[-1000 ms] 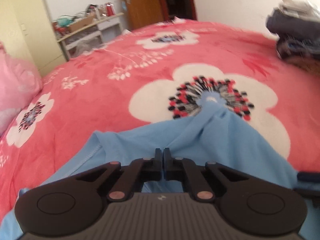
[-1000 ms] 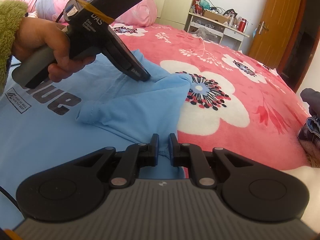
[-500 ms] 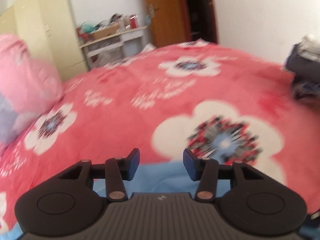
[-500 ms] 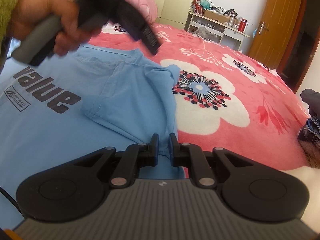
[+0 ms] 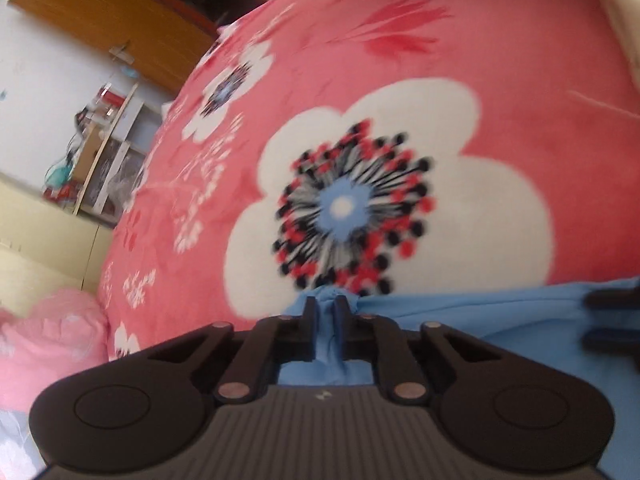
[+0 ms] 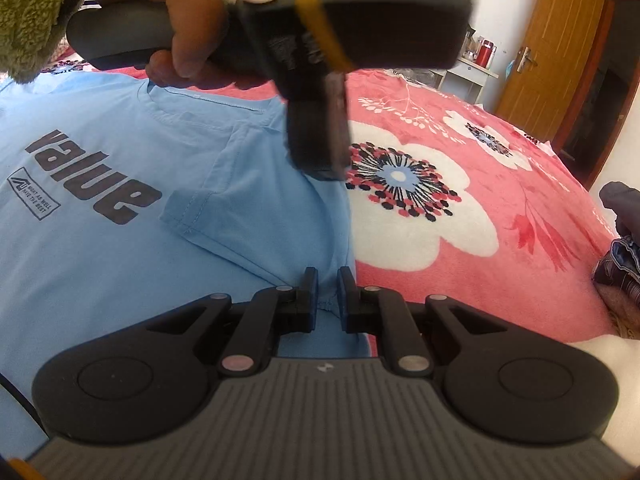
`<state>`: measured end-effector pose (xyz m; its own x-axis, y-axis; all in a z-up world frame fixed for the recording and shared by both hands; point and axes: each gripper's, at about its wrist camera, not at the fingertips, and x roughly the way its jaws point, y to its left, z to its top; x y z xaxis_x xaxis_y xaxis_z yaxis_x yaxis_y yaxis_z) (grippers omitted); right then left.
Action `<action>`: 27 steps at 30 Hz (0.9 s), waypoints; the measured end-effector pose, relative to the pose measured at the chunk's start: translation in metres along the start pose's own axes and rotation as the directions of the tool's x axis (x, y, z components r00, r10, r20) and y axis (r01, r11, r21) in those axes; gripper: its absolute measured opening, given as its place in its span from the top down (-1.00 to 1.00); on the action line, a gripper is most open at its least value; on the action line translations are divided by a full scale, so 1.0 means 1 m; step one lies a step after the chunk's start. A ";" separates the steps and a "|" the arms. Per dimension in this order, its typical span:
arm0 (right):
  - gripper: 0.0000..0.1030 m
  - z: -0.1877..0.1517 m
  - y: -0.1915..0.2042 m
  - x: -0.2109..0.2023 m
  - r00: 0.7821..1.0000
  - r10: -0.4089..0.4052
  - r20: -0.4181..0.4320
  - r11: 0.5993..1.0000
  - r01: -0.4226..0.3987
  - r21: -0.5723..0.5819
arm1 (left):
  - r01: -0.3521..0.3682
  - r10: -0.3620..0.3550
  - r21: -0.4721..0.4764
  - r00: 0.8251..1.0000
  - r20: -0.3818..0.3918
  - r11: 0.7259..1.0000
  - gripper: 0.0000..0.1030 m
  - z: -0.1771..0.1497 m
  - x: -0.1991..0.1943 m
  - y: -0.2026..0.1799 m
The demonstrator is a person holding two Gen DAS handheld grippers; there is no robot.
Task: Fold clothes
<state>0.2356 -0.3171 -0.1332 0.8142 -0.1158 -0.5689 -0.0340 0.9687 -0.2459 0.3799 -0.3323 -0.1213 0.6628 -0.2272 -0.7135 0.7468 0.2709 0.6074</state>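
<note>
A light blue T-shirt (image 6: 120,264) with dark "value" lettering lies flat on a pink flowered bedspread (image 6: 500,292), one sleeve folded in over its chest. My right gripper (image 6: 327,280) is shut on the shirt's edge near the camera. Farther along that edge, a hand in a green fuzzy sleeve holds my left gripper (image 6: 320,170) pointing down. In the left wrist view, the left gripper (image 5: 325,305) is closing its jaws on a bunched fold of the blue shirt (image 5: 480,314), with fabric pinched between the pads. The right gripper's dark fingers (image 5: 610,300) show at the right edge.
A heap of dark clothes (image 6: 622,236) lies at the bed's right side. A pink pillow (image 5: 48,344) sits at the left. Beyond the bed stand a cluttered white shelf (image 5: 104,160), a cream wardrobe (image 5: 36,236) and a wooden door (image 6: 548,40).
The left gripper let go of the sleeve, opened, swung over to the shirt's side edge while rolling, and closed on fabric there. The sleeve now lies folded on the shirt. The right gripper stayed put.
</note>
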 end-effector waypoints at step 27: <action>0.82 -0.001 0.004 -0.001 1.000 -0.015 0.004 1.000 0.015 -0.019 | 0.244 -0.258 -0.508 0.965 0.045 0.826 0.89 0.000 0.016 0.079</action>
<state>0.2337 -0.3135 -0.1346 0.8169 -0.1292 -0.5621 -0.0328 0.9626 -0.2689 0.4496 -0.3148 -0.0847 0.4497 -0.3311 -0.8295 0.7505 0.6437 0.1499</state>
